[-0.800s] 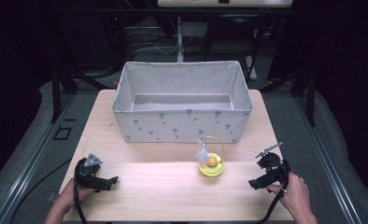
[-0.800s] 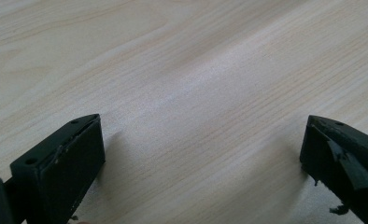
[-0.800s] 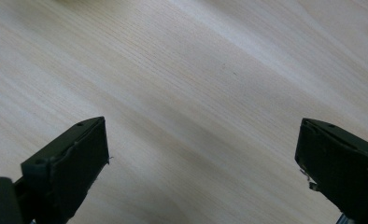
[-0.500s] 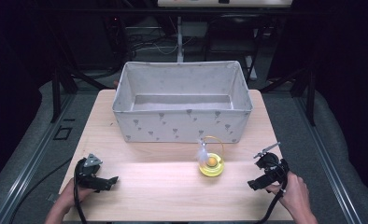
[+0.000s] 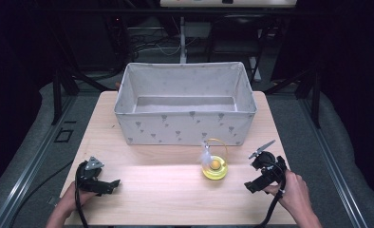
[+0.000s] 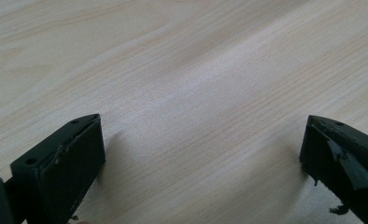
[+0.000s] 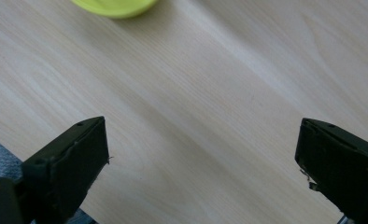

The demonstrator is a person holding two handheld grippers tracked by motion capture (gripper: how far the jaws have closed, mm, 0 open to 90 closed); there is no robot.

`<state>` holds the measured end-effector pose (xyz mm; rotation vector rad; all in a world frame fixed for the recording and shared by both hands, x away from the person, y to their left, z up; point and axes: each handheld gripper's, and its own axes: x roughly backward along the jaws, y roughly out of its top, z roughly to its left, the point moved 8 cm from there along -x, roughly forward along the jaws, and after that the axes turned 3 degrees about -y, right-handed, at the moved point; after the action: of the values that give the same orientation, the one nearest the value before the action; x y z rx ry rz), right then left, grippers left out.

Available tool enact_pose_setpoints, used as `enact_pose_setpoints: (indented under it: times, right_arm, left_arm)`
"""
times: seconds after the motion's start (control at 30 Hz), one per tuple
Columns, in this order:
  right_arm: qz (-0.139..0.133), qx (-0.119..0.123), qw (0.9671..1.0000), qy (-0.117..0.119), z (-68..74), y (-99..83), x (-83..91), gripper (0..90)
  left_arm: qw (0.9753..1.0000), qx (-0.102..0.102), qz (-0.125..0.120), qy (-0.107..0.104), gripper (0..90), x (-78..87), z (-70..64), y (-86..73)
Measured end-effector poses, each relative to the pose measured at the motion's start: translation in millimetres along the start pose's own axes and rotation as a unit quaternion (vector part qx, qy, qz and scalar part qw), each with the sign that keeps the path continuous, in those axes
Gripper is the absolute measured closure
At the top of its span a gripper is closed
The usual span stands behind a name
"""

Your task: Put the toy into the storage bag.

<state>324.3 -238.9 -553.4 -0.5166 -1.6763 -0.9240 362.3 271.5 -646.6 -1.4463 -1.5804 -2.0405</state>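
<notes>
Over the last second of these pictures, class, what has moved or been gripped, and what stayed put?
Nothing visibly changed. The left gripper and right gripper rest open and empty at the table's near corners. The yellow toy sits in front of the fabric bin, untouched.

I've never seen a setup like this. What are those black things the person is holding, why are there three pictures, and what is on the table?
There is no robot here. A person holds a hand tool in each hand: the left gripper and the right gripper, each with two black jaws that can pinch things. One picture comes from a camera above, looking down on the wooden table. The other two come from small cameras riding on each gripper, looking along its jaws. Both pairs of jaws stand wide apart, with bare wood between them, so nothing is held. On the table sit a grey fabric box, open at the top, and in front of it a small yellow toy with a ball, a wire hoop and a white feather. Its yellow edge peeks into the right gripper view.
</notes>
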Motion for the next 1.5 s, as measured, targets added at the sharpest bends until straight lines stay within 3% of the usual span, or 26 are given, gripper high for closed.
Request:
enact_pose_setpoints:
  times: [0.37, 0.83, 1.03, 1.27, 1.3, 1.33, 1.37, 1.5]
  right_arm:
    - [-0.02, 0.046, 0.9987, 0.01, 18.7, 31.2, 12.5, 0.0]
    - [-0.033, 0.079, 0.996, 0.027, 22.9, 63.4, 26.6, 0.2]
    - [-0.024, 0.098, 0.9943, 0.037, 25.3, 81.2, 28.6, 4.1]
    - [-0.015, 0.122, 0.9913, 0.048, 30.0, 96.9, 35.1, 18.5]
    - [-0.01, 0.133, 0.9901, 0.044, 31.2, 102.2, 38.2, 25.9]
    - [-0.01, 0.133, 0.9901, 0.044, 31.2, 102.2, 38.2, 25.9]
    - [-0.005, 0.144, 0.9889, 0.038, 30.8, 108.6, 42.2, 36.2]
    - [-0.005, 0.151, 0.988, 0.03, 30.3, 117.4, 43.7, 48.2]
  left_arm:
    - [1.0, 0.0, 0.0, 0.0, 0.0, 0.1, 0.0, 0.0]
    - [1.0, 0.0, 0.0, 0.001, 0.0, 0.0, -0.1, 0.0]
    - [1.0, 0.0, 0.0, 0.0, 0.0, 0.0, 0.0, 0.0]
    - [1.0, 0.0, 0.0, 0.0, 0.0, 0.0, 0.0, 0.1]
    - [1.0, 0.001, 0.0, 0.0, 0.0, 0.0, -0.2, 0.1]
    - [1.0, 0.001, 0.0, 0.0, 0.0, 0.0, -0.2, 0.1]
    - [1.0, 0.001, 0.0, 0.0, 0.0, -0.1, -0.2, 0.1]
    - [1.0, 0.002, 0.0, 0.001, 0.0, 0.1, -0.3, 0.0]
